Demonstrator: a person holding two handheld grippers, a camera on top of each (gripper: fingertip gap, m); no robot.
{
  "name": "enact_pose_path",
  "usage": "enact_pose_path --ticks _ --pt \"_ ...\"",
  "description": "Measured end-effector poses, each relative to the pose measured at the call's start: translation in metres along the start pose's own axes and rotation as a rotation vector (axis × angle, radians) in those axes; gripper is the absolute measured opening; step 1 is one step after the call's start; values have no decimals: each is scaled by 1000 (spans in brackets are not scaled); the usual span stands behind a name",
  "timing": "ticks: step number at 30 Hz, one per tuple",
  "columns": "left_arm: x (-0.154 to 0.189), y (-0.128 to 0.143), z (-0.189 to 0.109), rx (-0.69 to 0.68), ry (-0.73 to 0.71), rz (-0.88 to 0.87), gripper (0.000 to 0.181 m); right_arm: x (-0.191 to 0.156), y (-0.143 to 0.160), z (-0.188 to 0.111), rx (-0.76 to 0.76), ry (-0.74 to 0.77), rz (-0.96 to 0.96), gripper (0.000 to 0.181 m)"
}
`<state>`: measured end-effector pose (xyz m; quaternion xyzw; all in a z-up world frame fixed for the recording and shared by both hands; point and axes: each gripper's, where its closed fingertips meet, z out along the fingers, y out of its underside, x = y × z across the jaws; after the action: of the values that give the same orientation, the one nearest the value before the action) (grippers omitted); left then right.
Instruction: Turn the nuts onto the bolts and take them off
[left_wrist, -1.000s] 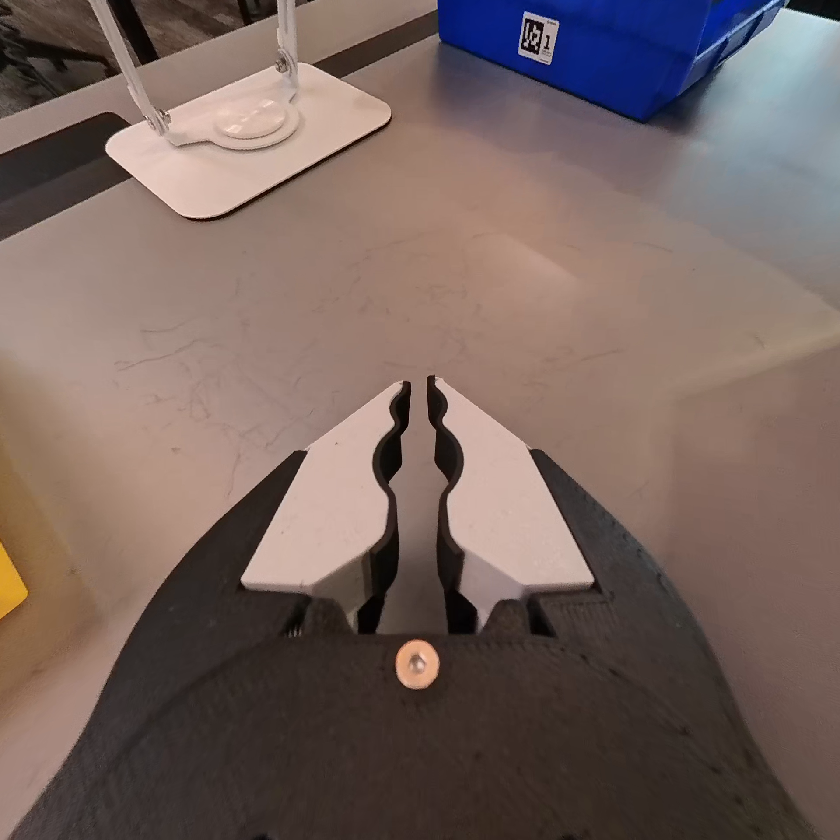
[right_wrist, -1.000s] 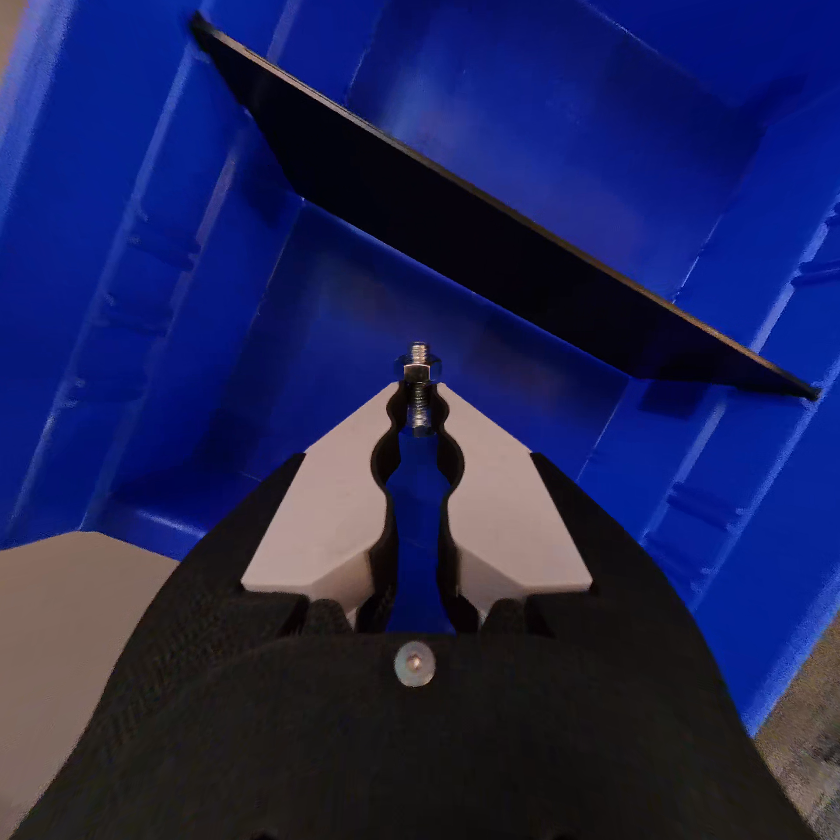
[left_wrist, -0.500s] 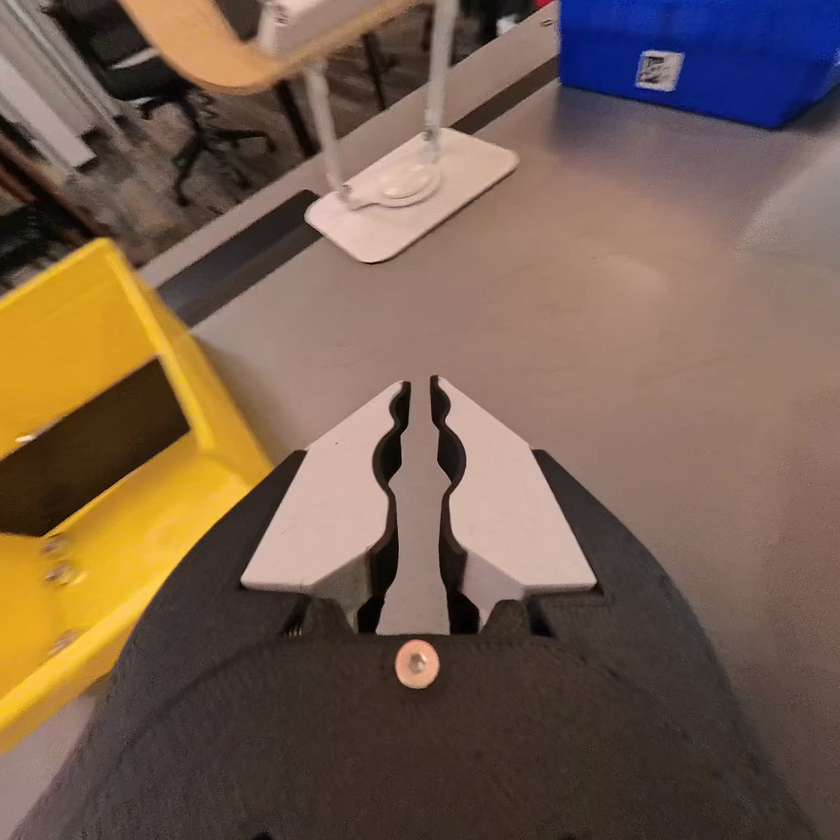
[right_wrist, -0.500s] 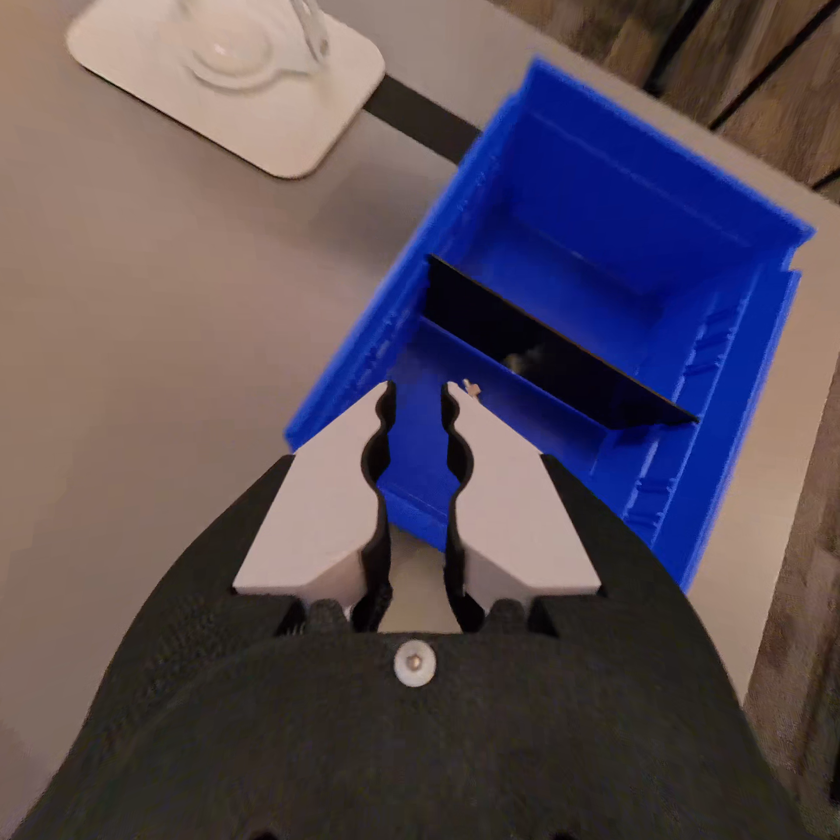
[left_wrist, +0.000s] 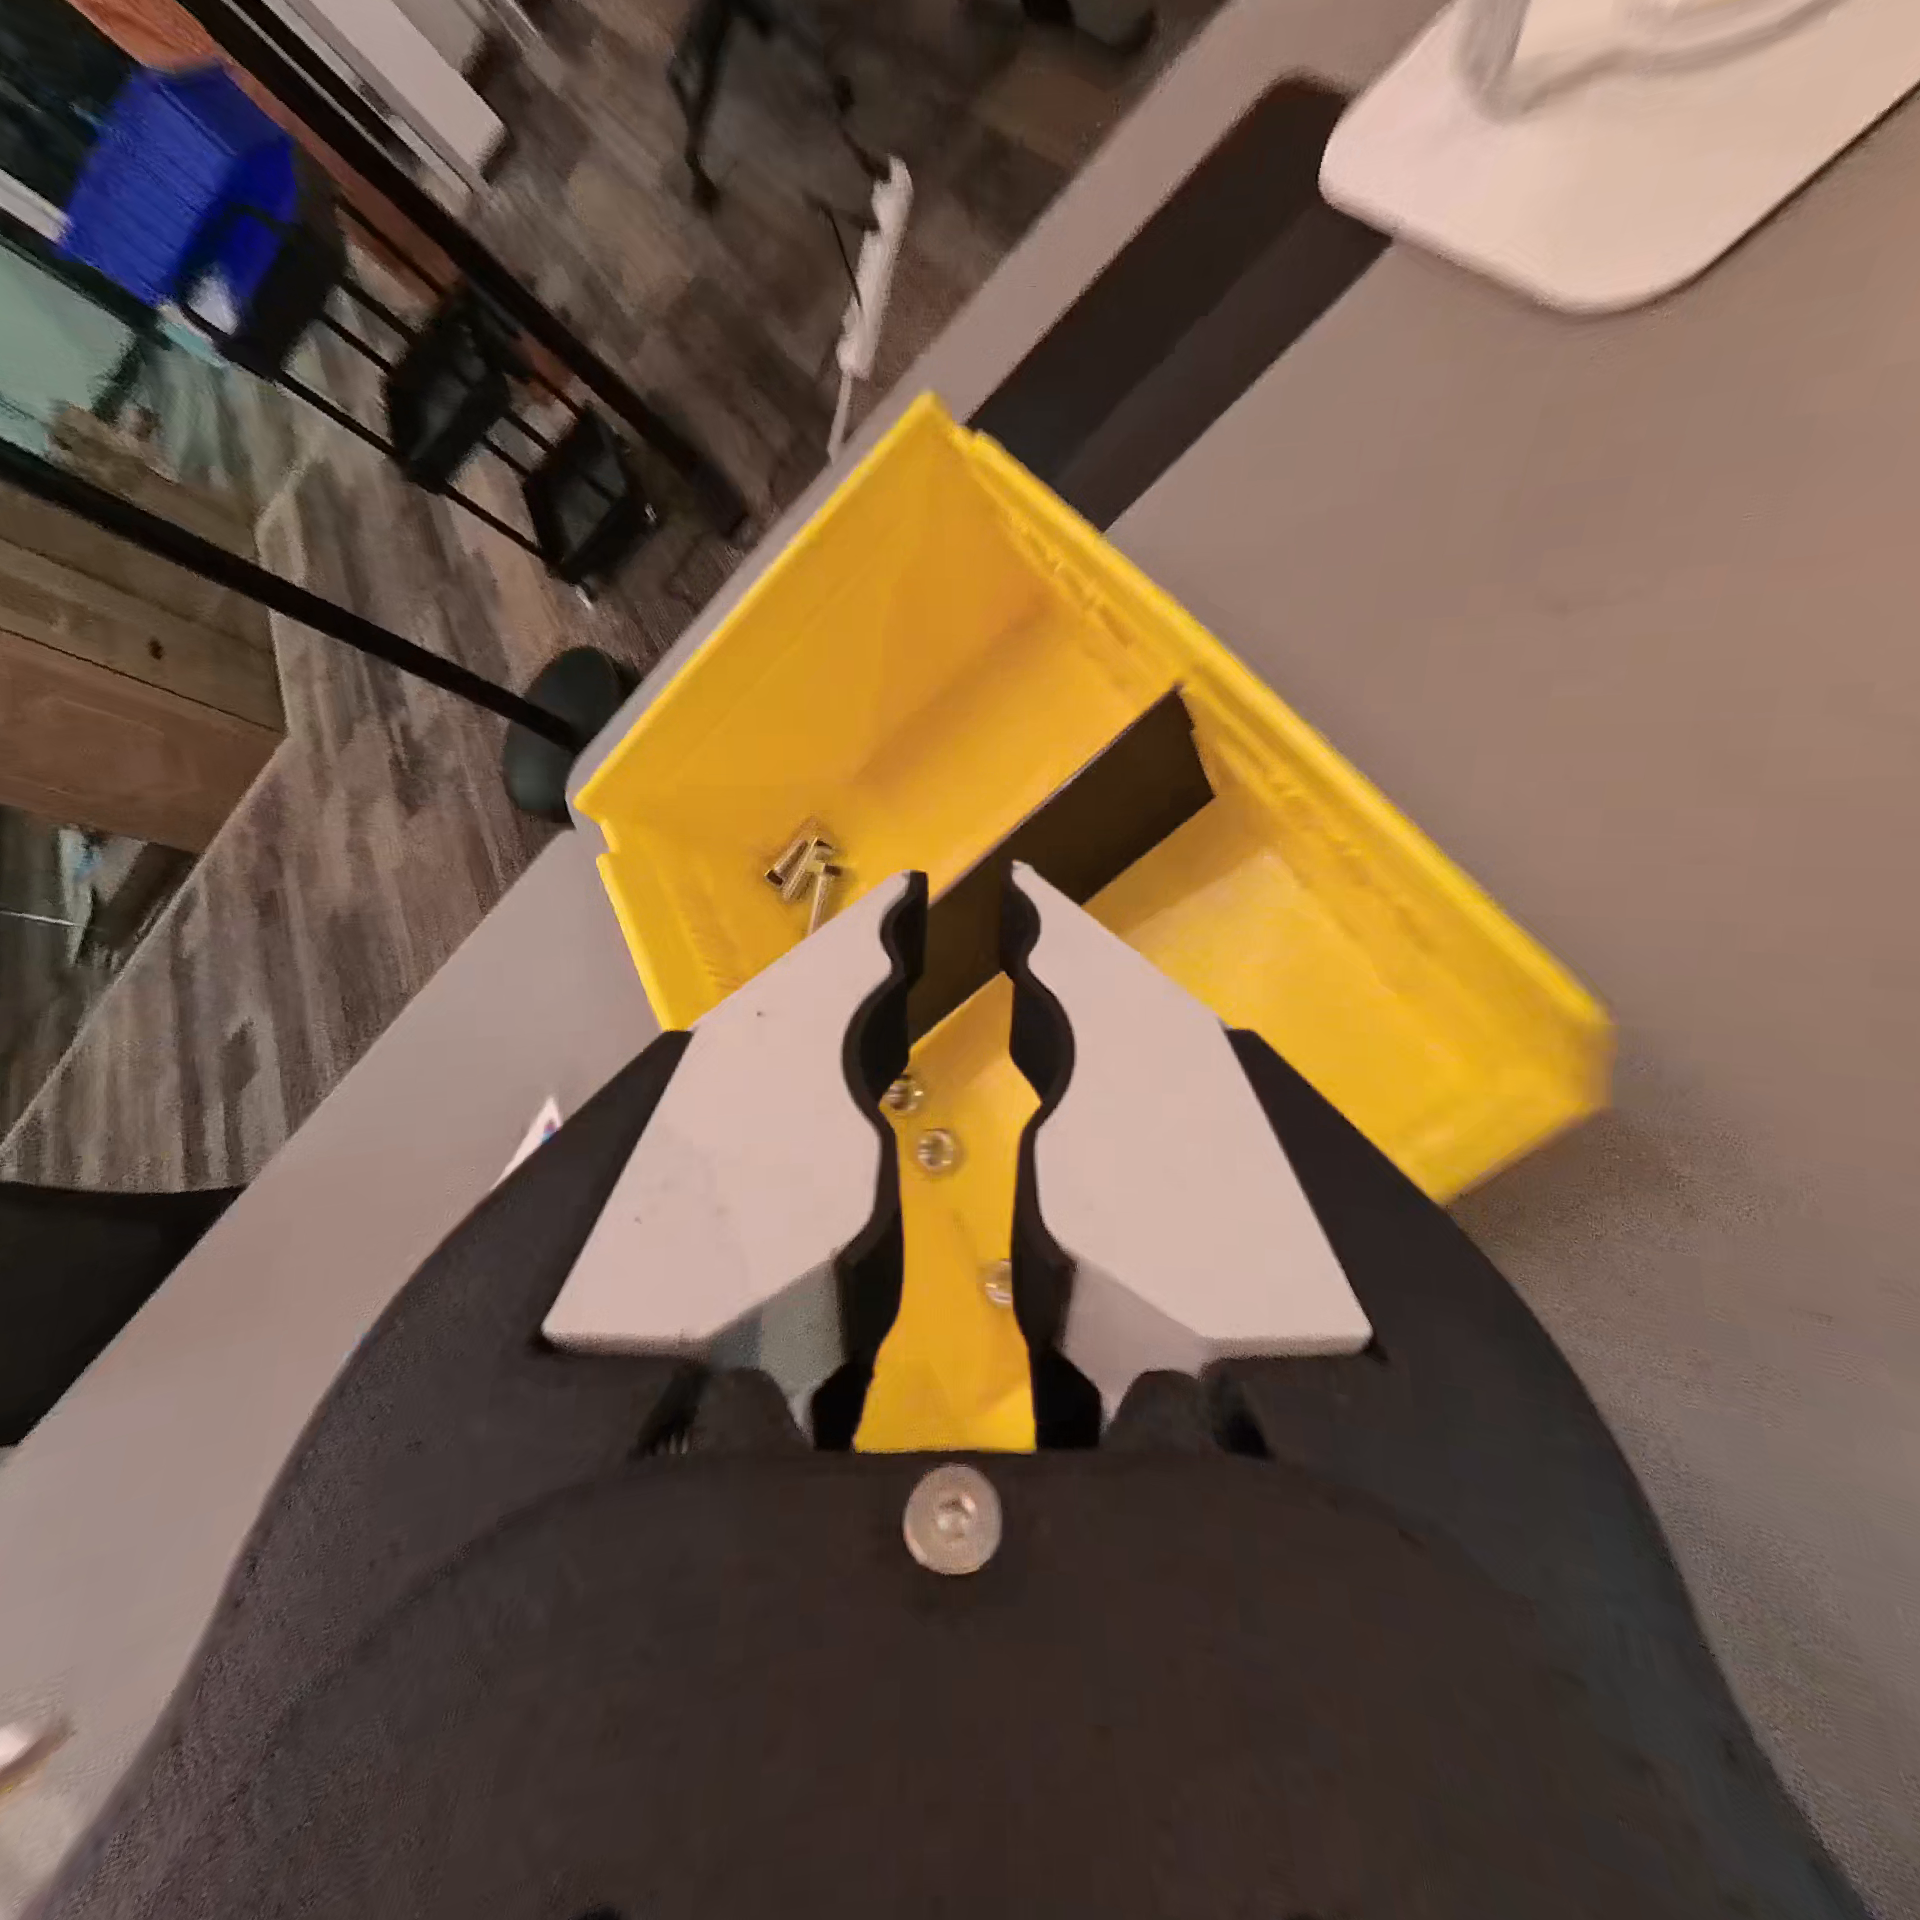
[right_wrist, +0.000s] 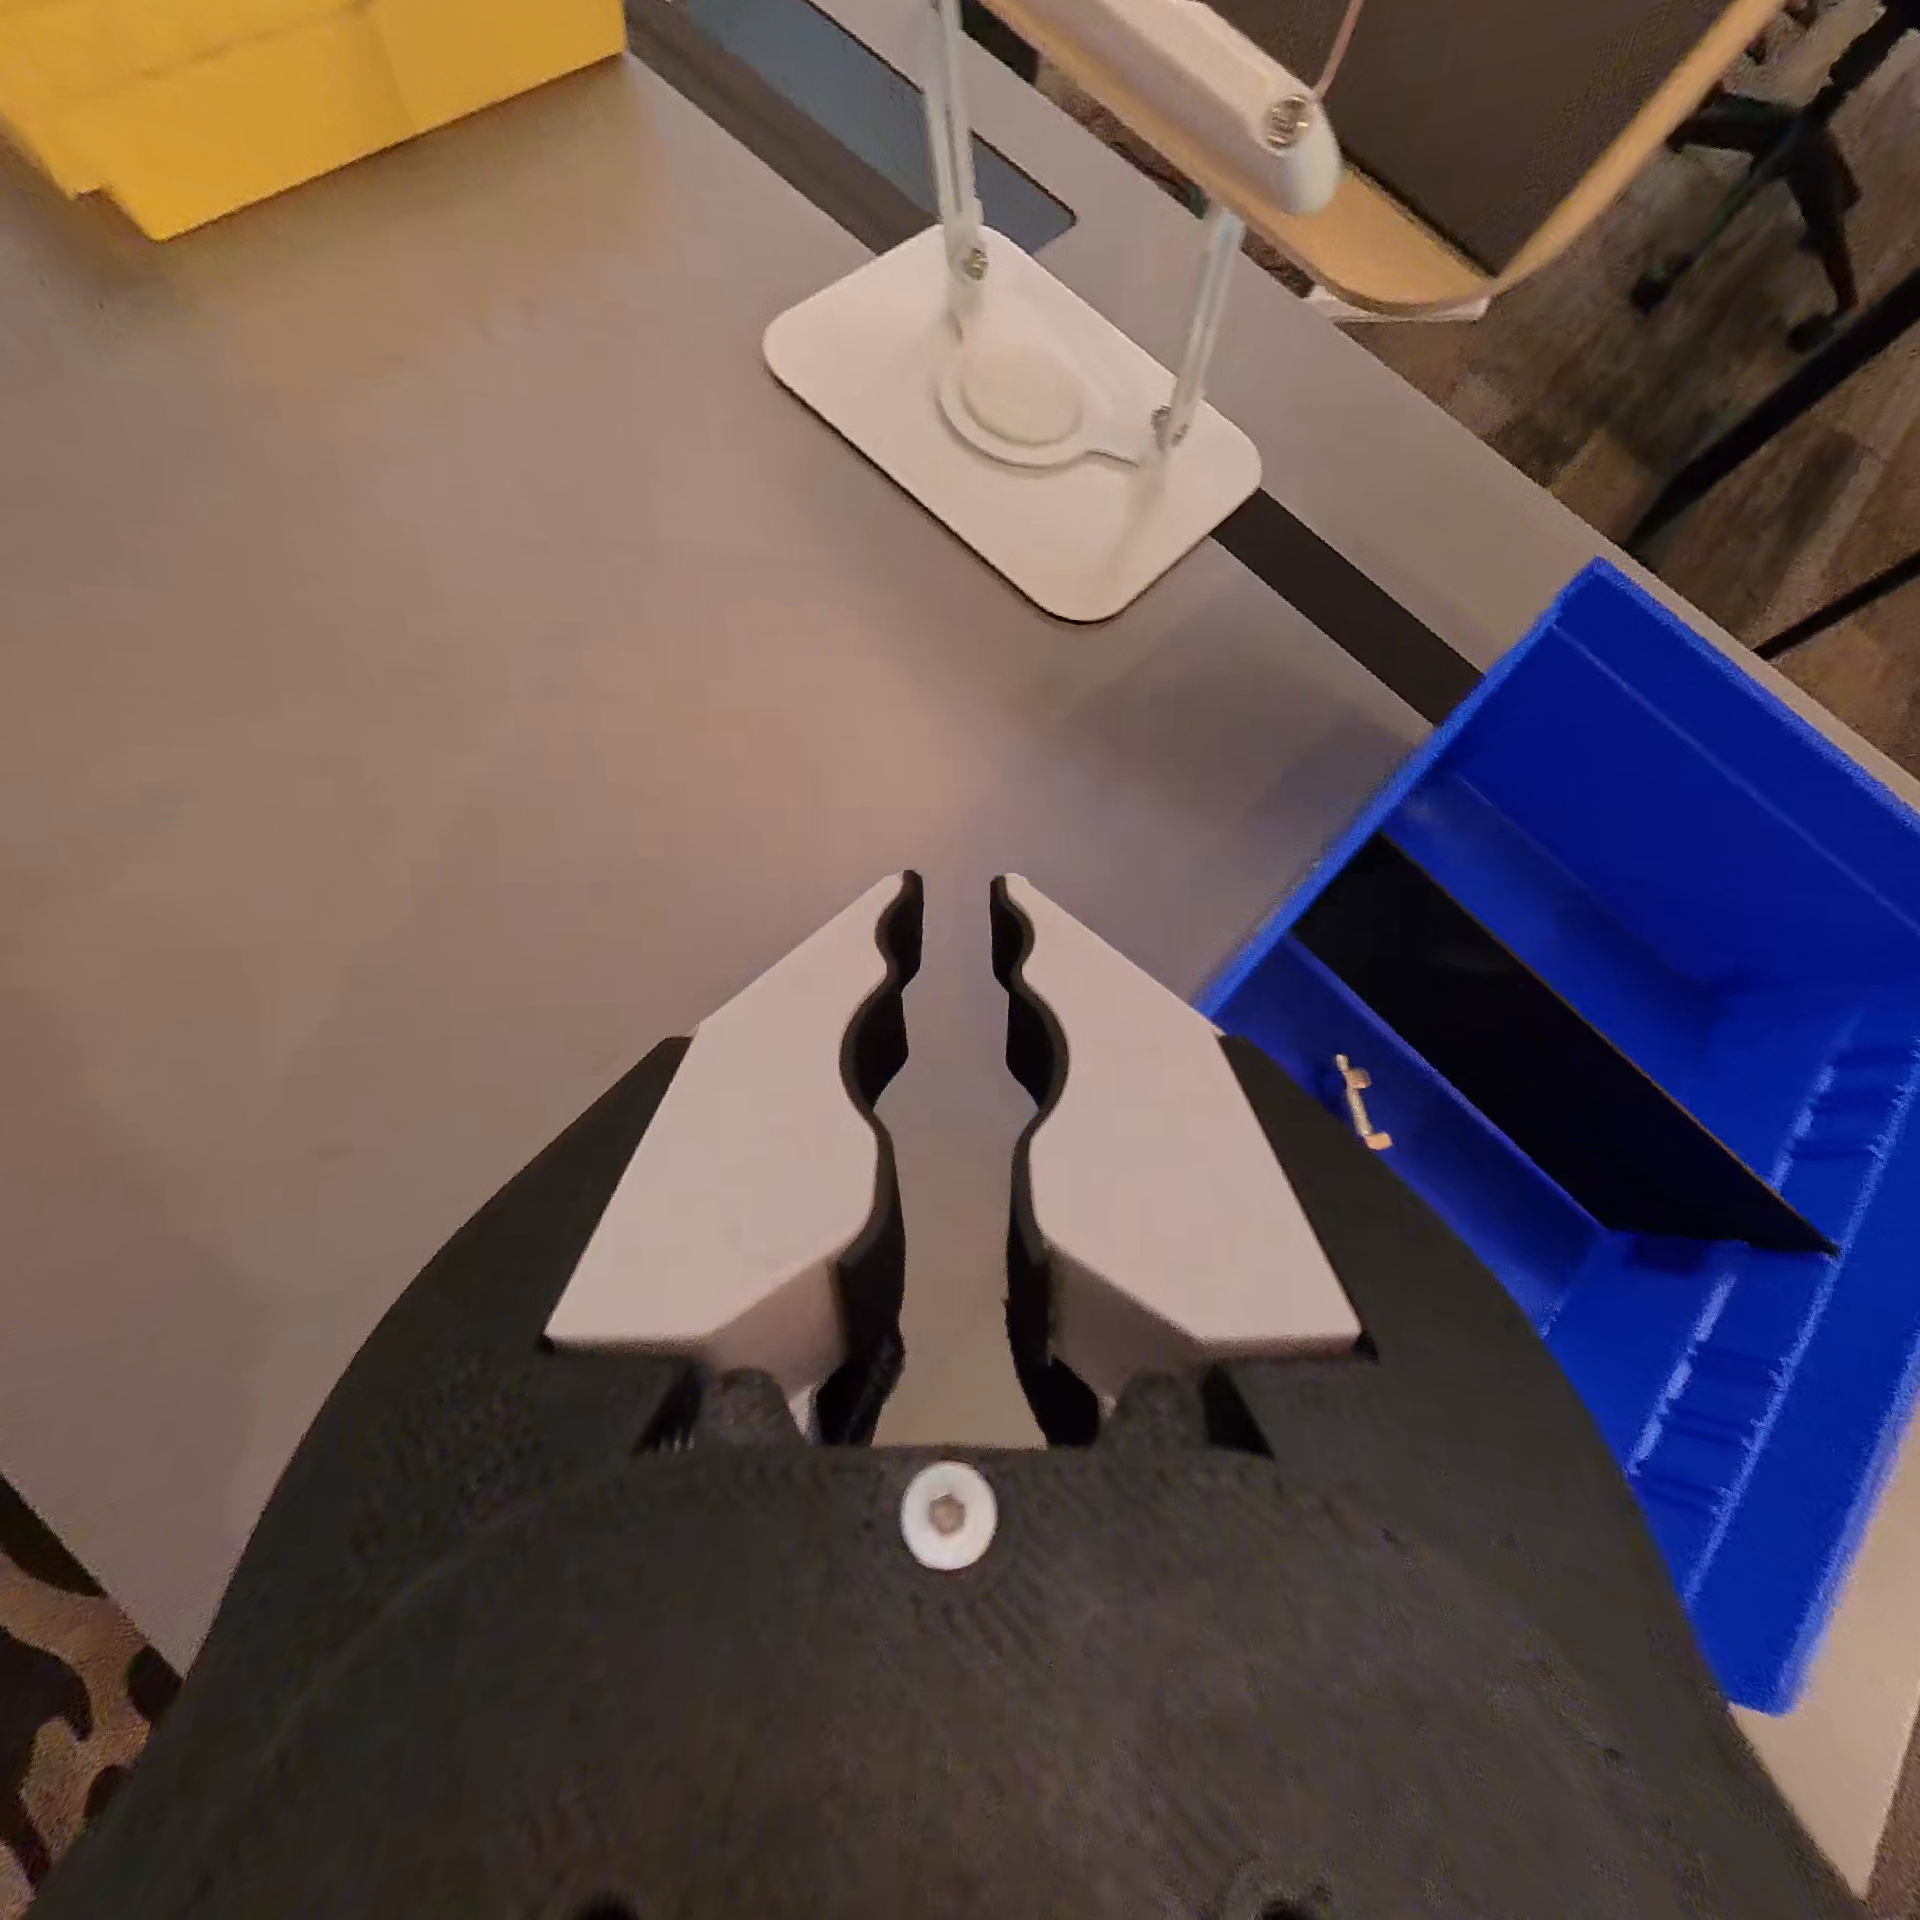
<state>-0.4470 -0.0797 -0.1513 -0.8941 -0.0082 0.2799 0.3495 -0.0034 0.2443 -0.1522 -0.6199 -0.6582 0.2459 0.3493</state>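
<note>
In the left wrist view, a yellow bin (left_wrist: 1351, 935) with a black divider (left_wrist: 1132, 800) sits at the table's edge. Several bolts (left_wrist: 805, 868) lie in its far compartment. Three nuts (left_wrist: 935, 1148) lie in the near compartment and show between my fingers. My left gripper (left_wrist: 961, 883) hovers above this bin, slightly open and empty. In the right wrist view, a blue bin (right_wrist: 1714, 1403) with a black divider (right_wrist: 1558, 1070) holds a bolt with a nut on it (right_wrist: 1361, 1101) in its near compartment. My right gripper (right_wrist: 954, 883) is slightly open and empty above the bare table, left of the blue bin.
A white lamp stand with a flat base (right_wrist: 1013, 436) stands at the back of the grey table (right_wrist: 416, 675); its base also shows in the left wrist view (left_wrist: 1621, 156). The yellow bin shows at the far left in the right wrist view (right_wrist: 260, 104). The table edge and floor lie just beyond the yellow bin. About 55 cm separates my left fingertips from my right.
My right gripper let go of the bolt with its nut in the blue bin and drew back left over the table. My left gripper swung left over the yellow bin and opened slightly.
</note>
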Motion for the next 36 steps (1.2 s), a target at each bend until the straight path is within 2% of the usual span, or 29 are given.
enact_pose_path --ticks 2,5,8,9,13,15,17,19,22,25,28,30,32,33,36 --pt "-20 8 35 -109 24 67 8 -13 -1 3 0 -17 -6 12" --pt "-37 32 91 -282 138 47 8 -36 -3 7 6 -61 -12 12" --pt "-41 55 131 -430 241 32 9 -54 -1 12 0 -91 -27 12" --pt "-47 63 143 -476 233 48 9 -57 0 13 -4 -96 -32 12" --pt "-52 94 171 -671 273 86 18 -65 0 19 -7 -120 -43 12" --pt "-48 103 177 -740 311 104 19 -66 -1 22 -6 -125 -44 12" --pt "-54 110 185 -791 273 190 15 -70 -3 25 6 -144 -43 11" --pt "-54 113 193 -815 270 199 22 -71 -3 29 6 -153 -44 12" --pt "-62 115 198 -851 228 298 19 -71 0 34 0 -162 -43 12" --pt "-64 113 202 -832 250 260 19 -71 3 37 5 -175 -33 11" --pt "-64 107 206 -787 279 174 7 -71 5 38 11 -188 -21 11" --pt "-58 101 205 -755 320 123 0 -70 7 38 11 -189 -18 11" --pt "-29 97 198 -736 456 105 0 -70 9 37 13 -191 -15 11" --pt "-21 97 197 -733 462 143 0 -69 9 37 15 -192 -13 11" --pt "-36 89 199 -699 333 203 0 -67 11 35 12 -184 -12 11"
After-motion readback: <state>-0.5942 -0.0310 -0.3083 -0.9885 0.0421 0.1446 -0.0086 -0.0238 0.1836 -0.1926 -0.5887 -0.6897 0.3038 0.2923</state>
